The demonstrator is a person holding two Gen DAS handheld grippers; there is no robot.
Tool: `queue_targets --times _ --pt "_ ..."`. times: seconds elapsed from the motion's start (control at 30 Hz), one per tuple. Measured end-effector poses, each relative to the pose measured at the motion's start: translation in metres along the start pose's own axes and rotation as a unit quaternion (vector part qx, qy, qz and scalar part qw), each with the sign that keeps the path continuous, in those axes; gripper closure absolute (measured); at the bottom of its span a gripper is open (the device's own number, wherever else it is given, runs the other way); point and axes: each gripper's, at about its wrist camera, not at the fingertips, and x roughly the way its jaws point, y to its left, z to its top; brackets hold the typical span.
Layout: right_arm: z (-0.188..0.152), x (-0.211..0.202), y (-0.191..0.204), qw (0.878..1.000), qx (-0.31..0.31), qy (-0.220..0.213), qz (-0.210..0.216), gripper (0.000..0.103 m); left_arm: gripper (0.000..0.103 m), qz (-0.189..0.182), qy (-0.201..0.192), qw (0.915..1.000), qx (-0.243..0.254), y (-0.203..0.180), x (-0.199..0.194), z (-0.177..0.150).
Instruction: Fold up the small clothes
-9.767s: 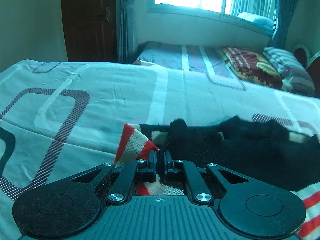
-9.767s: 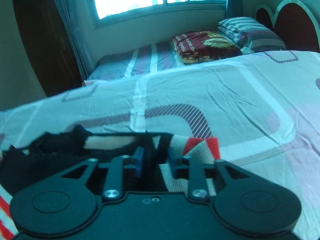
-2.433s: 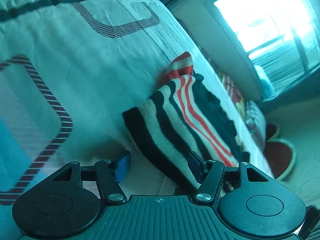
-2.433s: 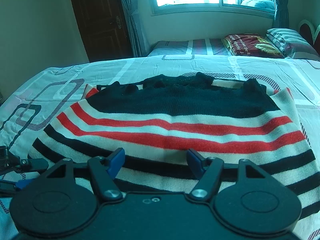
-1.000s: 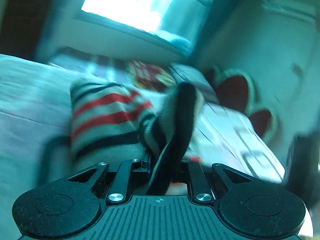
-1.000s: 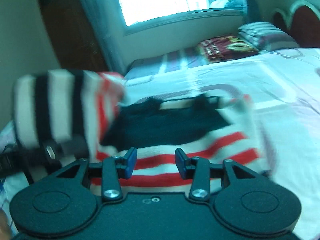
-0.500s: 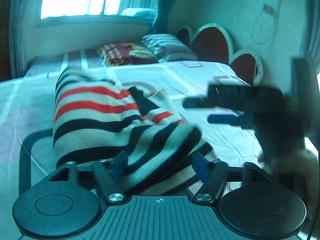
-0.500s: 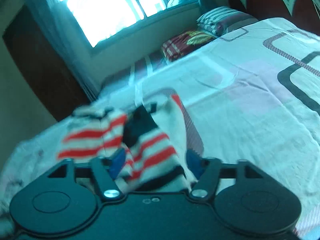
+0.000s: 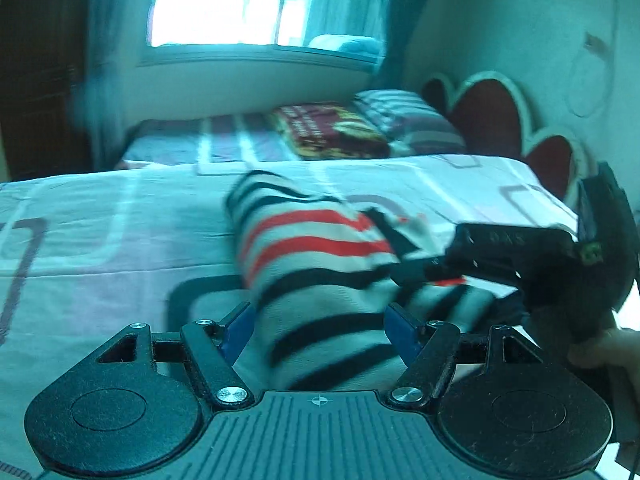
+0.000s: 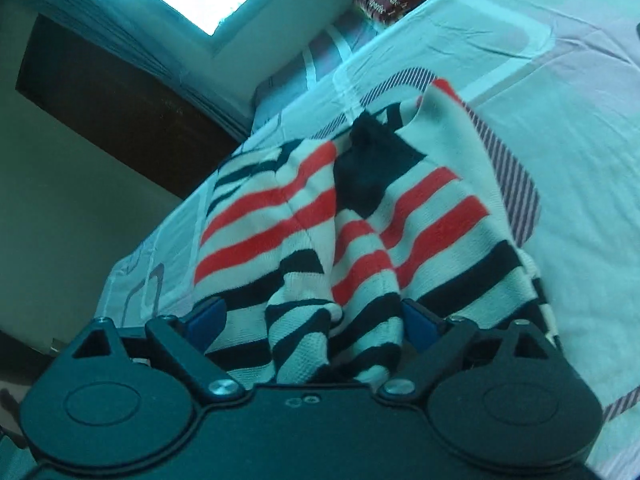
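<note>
A knitted sweater with red, black and cream stripes lies on the bed sheet, one side folded over its middle. My left gripper is open just short of the sweater's near edge, and its blue pads touch nothing. In the right wrist view the sweater fills the centre, bunched into a few folds. My right gripper has its jaws opening; folds of the hem lie between them, and the pads do not press on the cloth. Its black housing hangs over the sweater's right part.
A person's hand holds the right tool at the right edge. Beyond the bed stands a second bed with pillows, a heart-shaped headboard, a bright window and a dark door.
The left gripper let go of the sweater's side, opened and drew back upward. The right gripper's jaws widened and it rolled. The lifted side now lies folded over the middle.
</note>
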Motion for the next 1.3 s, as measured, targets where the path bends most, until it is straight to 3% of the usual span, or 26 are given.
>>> queue_targets --times 0.03,0.27,0.33,0.37,0.4,0.43,0.47,0.5,0.53,0.7,0.83,1.0,1.2,1.3 --pt "0.000 0.005 0.003 1.000 -0.006 0.002 -0.002 0.012 0.032 0.008 0.001 1.0000 -0.003 0.005 0.002 0.000" --pt "0.002 0.023 0.021 0.998 -0.059 -0.004 -0.017 0.054 0.032 0.041 0.008 0.9989 -0.021 0.027 0.030 0.004" --pt "0.004 0.026 0.024 0.997 -0.071 -0.004 -0.013 0.053 0.032 0.049 0.012 0.9985 -0.023 0.030 0.039 0.003" --pt "0.005 0.030 0.026 0.997 -0.076 -0.004 -0.016 0.048 0.032 0.052 0.015 0.9982 -0.026 0.032 0.044 0.002" --pt "0.005 0.033 0.026 0.997 -0.076 -0.001 -0.014 0.033 0.032 0.053 0.020 0.9979 -0.031 0.033 0.051 0.001" --pt "0.006 0.036 0.026 0.997 -0.073 0.004 -0.002 0.028 0.032 0.054 0.024 0.9977 -0.034 0.034 0.055 0.000" --pt "0.006 0.039 0.027 0.997 -0.077 0.004 -0.001 0.031 0.032 0.054 0.027 0.9975 -0.035 0.034 0.060 -0.001" --pt "0.005 0.040 0.029 0.996 -0.089 0.001 -0.009 0.052 0.032 0.054 0.028 0.9975 -0.036 0.033 0.064 -0.003" --pt "0.004 0.040 0.031 0.995 -0.098 -0.001 -0.016 0.062 0.032 0.054 0.029 0.9975 -0.036 0.032 0.066 -0.004" --pt "0.003 0.024 0.038 0.991 -0.127 -0.030 -0.002 0.077 0.032 0.050 0.022 0.9977 -0.040 0.031 0.070 -0.004" --pt "0.008 -0.005 0.050 0.982 -0.161 -0.094 -0.007 0.081 0.032 0.040 0.005 0.9983 -0.043 0.026 0.067 0.001" --pt "0.019 -0.036 0.033 0.977 -0.166 -0.128 -0.041 0.082 0.032 0.020 -0.006 0.9993 -0.033 0.006 0.068 0.011" --pt "0.013 -0.054 -0.019 0.977 -0.124 -0.145 -0.094 0.082 0.032 -0.003 0.012 0.9999 -0.008 -0.023 0.086 0.005" --pt "-0.003 -0.040 -0.040 0.979 -0.108 -0.124 -0.119 0.082 0.032 -0.002 0.030 0.9995 0.007 -0.034 0.096 -0.002"
